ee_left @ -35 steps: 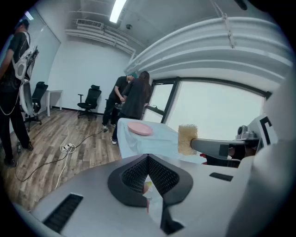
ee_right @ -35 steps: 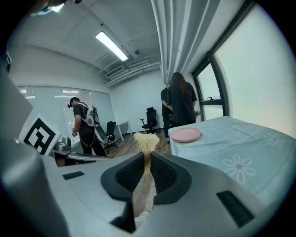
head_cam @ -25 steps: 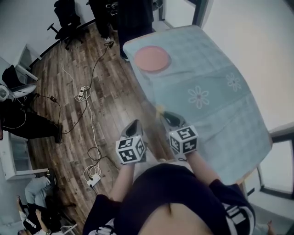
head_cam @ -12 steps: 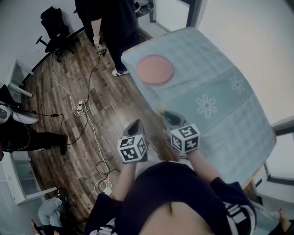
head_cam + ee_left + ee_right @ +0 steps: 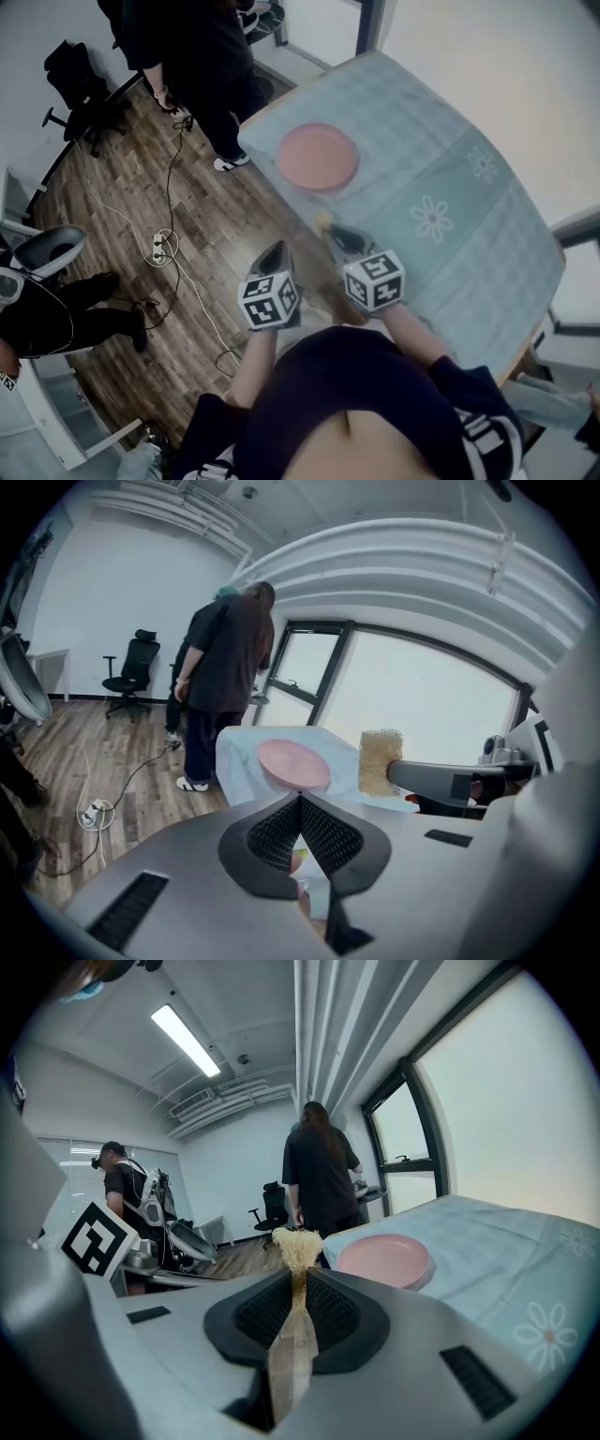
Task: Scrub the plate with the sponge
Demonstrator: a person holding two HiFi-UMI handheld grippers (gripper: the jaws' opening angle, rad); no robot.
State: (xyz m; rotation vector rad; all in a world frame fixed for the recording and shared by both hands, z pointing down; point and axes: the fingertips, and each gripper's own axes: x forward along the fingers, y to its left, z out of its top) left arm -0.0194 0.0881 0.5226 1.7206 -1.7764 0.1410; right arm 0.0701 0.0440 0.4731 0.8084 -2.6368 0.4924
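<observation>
approach step: right gripper (image 5: 298, 1279) clamps sponge (image 5: 297, 1245), left gripper (image 5: 300, 806) pinched empty; next, reach forward to plate (image 5: 382, 1259), well apart

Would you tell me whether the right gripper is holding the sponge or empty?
Holding it: the right gripper has its jaws shut on the sponge, whose yellow tuft sticks out beyond them.

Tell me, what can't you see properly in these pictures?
- Sponge: head view, mostly hidden behind the right gripper.
- Plate: too small and far in every view to tell if it is dirty.
- Standing person: head view, upper body cut off by the top edge.
</observation>
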